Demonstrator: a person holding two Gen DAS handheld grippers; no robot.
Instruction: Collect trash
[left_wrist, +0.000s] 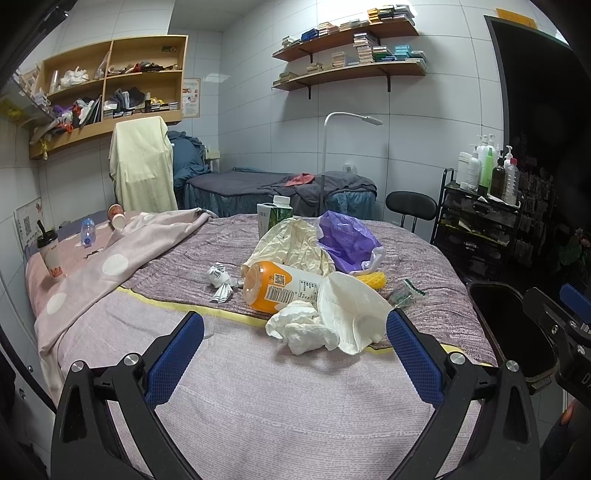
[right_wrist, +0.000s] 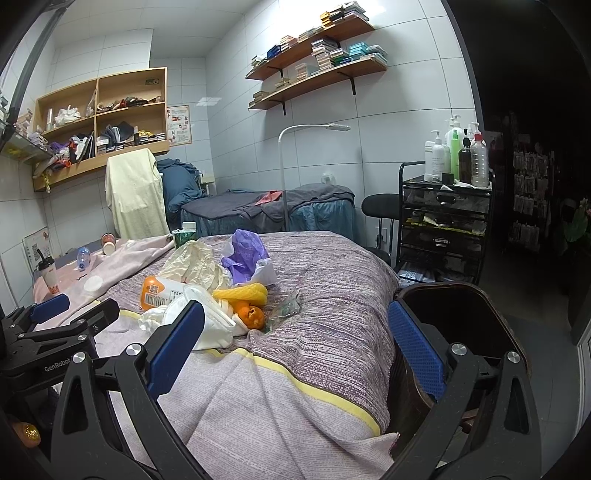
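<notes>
A pile of trash lies on the bed: an orange-and-white bottle (left_wrist: 277, 288), a crumpled tissue (left_wrist: 301, 326), a white face mask (left_wrist: 351, 312), a cream bag (left_wrist: 295, 243), a purple bag (left_wrist: 347, 240), a crumpled paper (left_wrist: 219, 282) and a yellow sponge (left_wrist: 375, 278). My left gripper (left_wrist: 295, 354) is open and empty, just short of the tissue. My right gripper (right_wrist: 295, 354) is open and empty over the bed's right side; its right finger is in front of a dark bin (right_wrist: 454, 310). An orange peel (right_wrist: 251, 315) lies by the mask (right_wrist: 207, 325).
A green carton (left_wrist: 275, 216), a water bottle (left_wrist: 87, 230), paper cups (left_wrist: 117, 216) and a lidded drink cup (left_wrist: 50, 254) stand farther back on the bed. A black trolley with bottles (right_wrist: 447, 218), a stool (right_wrist: 380, 206) and a floor lamp (right_wrist: 284, 177) stand beyond.
</notes>
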